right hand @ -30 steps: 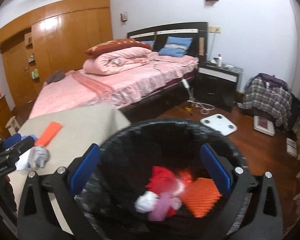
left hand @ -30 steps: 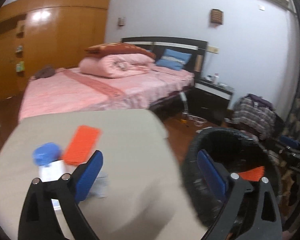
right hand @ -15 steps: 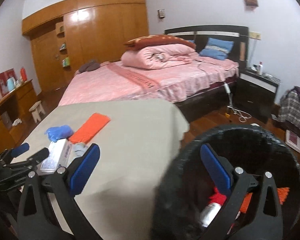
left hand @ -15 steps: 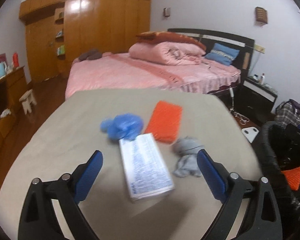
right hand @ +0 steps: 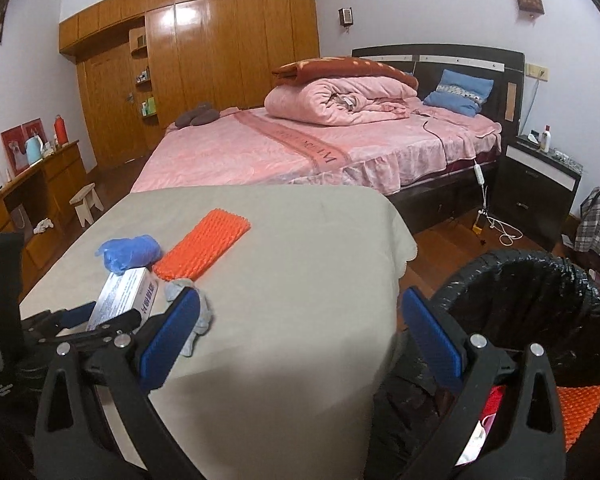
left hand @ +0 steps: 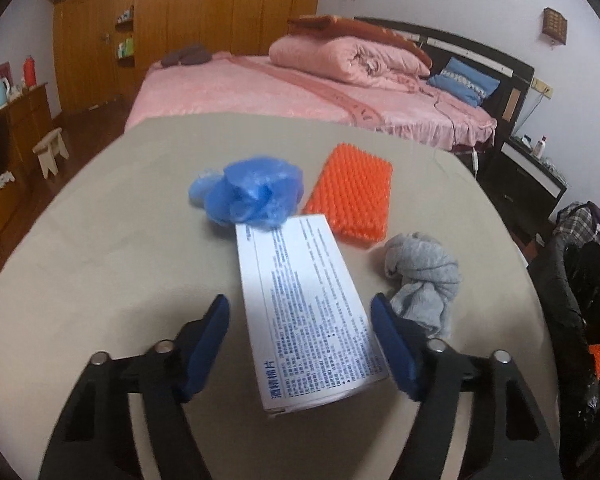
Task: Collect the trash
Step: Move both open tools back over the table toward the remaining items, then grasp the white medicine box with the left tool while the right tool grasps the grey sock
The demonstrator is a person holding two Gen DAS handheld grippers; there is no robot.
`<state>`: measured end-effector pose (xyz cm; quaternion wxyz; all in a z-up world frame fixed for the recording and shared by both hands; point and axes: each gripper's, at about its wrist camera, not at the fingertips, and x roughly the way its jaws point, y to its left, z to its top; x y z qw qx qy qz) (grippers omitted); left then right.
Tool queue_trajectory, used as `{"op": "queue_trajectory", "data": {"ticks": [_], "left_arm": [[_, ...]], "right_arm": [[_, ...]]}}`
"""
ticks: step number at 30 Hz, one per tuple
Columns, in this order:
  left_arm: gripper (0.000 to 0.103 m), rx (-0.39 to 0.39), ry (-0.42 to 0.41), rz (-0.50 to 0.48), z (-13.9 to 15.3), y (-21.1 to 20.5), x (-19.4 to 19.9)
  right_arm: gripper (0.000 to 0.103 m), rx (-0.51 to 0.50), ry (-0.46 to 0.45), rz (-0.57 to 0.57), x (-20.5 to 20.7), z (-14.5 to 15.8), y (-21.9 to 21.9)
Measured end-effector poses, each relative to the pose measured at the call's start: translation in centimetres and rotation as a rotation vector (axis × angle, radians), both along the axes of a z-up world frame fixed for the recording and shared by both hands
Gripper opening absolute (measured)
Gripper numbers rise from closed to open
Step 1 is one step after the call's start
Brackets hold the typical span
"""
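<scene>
While I look along the right gripper (right hand: pixel 300 334), the black-lined trash bin (right hand: pixel 540 280) sits at the near right, off the bench (right hand: pixel 300 260) edge, and inside it I see an orange bumpy pad (right hand: pixel 580 408) with red and white scraps beside it. The right jaws are spread wide and grasp nothing, with only bench cloth and the bin's rim between them.

My left gripper (left hand: pixel 300 330) straddles the near end of the white printed box (left hand: pixel 304 300), which lies flat on the bench. Its jaws have just been closing around the box, yet a gap shows at each pad, so they are released and not gripping.

Just beyond the box lie a crumpled blue plastic bag (left hand: pixel 255 194) touching its far end, an orange bumpy sheet (left hand: pixel 352 196) to the right of that, and a balled grey cloth (left hand: pixel 420 276) at the near right, close to the right pad.

Only the left view lets me read the box's print; only the right view shows the bin's contents clearly and the left gripper from the side.
</scene>
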<state>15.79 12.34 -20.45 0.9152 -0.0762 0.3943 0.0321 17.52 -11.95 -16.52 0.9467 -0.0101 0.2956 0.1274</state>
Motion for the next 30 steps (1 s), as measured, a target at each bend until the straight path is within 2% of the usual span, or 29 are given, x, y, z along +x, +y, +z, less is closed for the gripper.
{"op": "queue_trajectory", "data": {"ticks": [5,9,17,23,30], "left_arm": [[0.063,-0.008,0.004,-0.015,-0.2,-0.3,-0.1],[0.059,-0.046,-0.008,0.013,0.0,0.6,-0.3],[0.058,0.003,-0.012,0.038,0.6,3.3,-1.9],[0.057,0.003,-0.014,0.067,0.6,5.0,-2.2],[0.057,0.017,-0.020,0.062,0.5,5.1,-2.1]], "right_arm": [[0.098,-0.005,0.004,0.015,0.5,-0.2,0.9],[0.098,-0.008,0.014,0.039,0.8,-0.4,1.9],[0.098,-0.008,0.076,0.074,2.0,-2.1,4.2],[0.097,-0.022,0.138,0.089,3.1,-3.8,6.6],[0.097,-0.048,0.151,0.108,3.7,-4.5,8.4]]}}
